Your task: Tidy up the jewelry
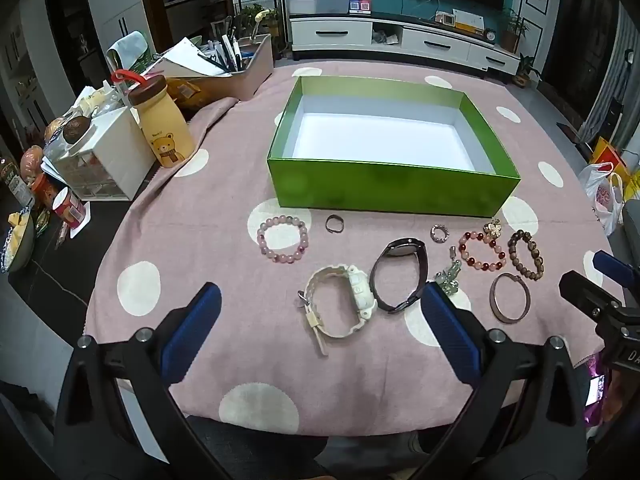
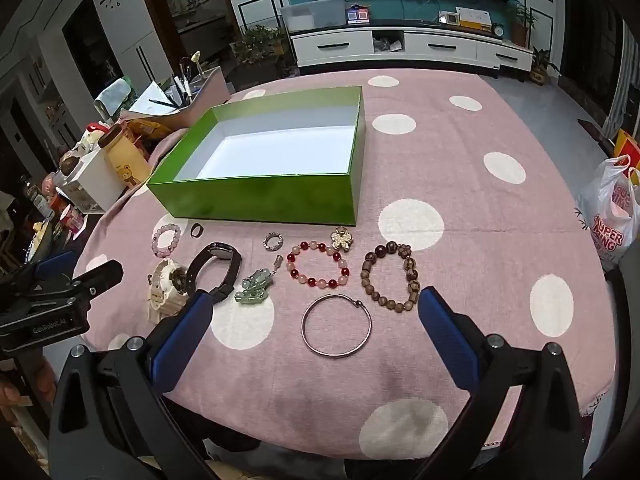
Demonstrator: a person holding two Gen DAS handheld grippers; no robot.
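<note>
An empty green box [image 1: 392, 184] [image 2: 260, 200] with a white inside stands on the pink dotted cloth. Jewelry lies in front of it: a pink bead bracelet [image 1: 283, 240] [image 2: 166, 240], a small dark ring [image 1: 334, 224], a white watch [image 1: 340, 304] [image 2: 166, 286], a black watch [image 1: 398, 276] [image 2: 216, 270], a jade charm [image 2: 256, 286], a red bead bracelet [image 2: 318, 266], a brown bead bracelet [image 2: 390, 282] and a metal bangle [image 2: 336, 326]. My left gripper [image 1: 320, 308] hangs open above the white watch. My right gripper [image 2: 316, 312] hangs open above the bangle. Neither holds anything.
Clutter crowds the table's left side: a yellow bear bottle [image 1: 164, 128], a white drawer box [image 1: 104, 160], a pen holder [image 1: 244, 68] and snack packets. A white plastic bag [image 2: 612, 216] sits off the right edge. A sparkly ring [image 2: 273, 242] and flower brooch [image 2: 342, 239] lie near the box.
</note>
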